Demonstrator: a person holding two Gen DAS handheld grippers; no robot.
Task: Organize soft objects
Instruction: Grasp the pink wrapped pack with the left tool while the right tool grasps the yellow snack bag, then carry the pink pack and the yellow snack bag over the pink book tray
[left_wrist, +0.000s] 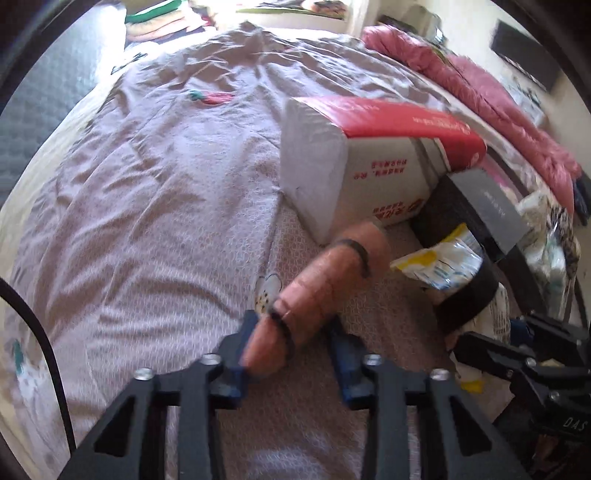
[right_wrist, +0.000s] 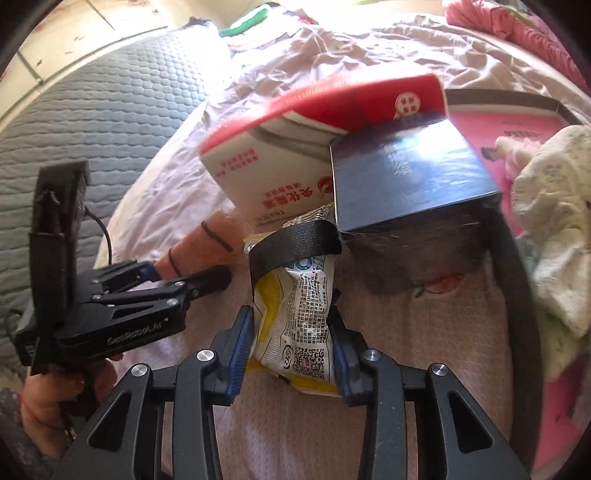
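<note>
Lettering reading "GeoRobotAI" is seen on the side of the left gripper (right_wrist: 162, 271) in the right wrist view. Red Chinese print, too blurred to be read, is carried on the white side of the red-topped carton (right_wrist: 295, 147), and a QR code with dense small print is shown on the yellow and white packet (right_wrist: 295, 325). Faint, illegible lettering is borne by the dark box (right_wrist: 406, 170) resting against the carton.

The left gripper's jaws are drawn narrow, and the near end of the pink plush roll (left_wrist: 321, 284), ringed with dark bands, is clamped between the blue pads. The roll lies on the patterned bedspread (left_wrist: 147, 221), its far end just beside the carton.

The right gripper (right_wrist: 291, 328) is closed on the packet, whose sides are pressed by both pads. The packet lies on the bedspread in front of the dark box, with a black strap (right_wrist: 295, 236) arched over its far end.
</note>
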